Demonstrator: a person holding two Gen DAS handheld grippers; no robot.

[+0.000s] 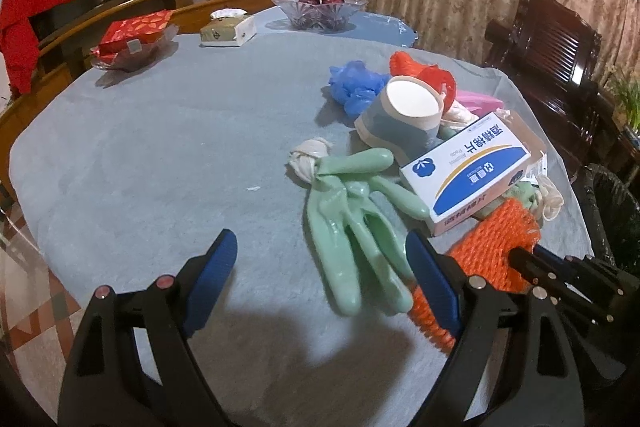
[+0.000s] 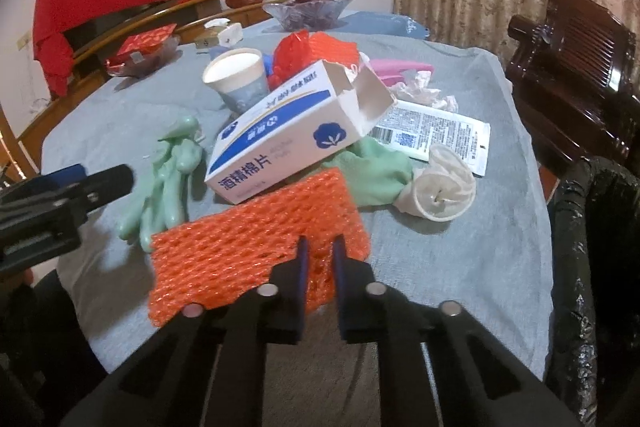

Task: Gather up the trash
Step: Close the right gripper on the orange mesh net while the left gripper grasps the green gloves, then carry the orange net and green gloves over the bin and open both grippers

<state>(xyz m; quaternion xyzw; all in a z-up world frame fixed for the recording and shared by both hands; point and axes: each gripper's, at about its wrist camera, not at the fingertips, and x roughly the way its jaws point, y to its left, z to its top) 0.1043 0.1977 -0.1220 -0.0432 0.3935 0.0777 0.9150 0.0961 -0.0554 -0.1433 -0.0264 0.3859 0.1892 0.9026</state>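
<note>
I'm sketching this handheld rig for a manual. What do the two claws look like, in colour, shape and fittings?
Both match. The left claw has black angular plastic arms ending in flat fingers faced with blue ribbed pads, with round silver magnet-like studs, some reddish, on the arm joints. The right claw has the same black arms, blue pads and silver studs. No cables, markings or sleeves show.

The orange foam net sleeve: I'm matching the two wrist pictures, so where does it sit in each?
Left wrist view: orange foam net sleeve at lower right, pinched by the right claw.
Right wrist view: sleeve at lower centre, between the claw's shut pads.
Shared landmark: the white-and-blue cardboard box just behind it.
</note>
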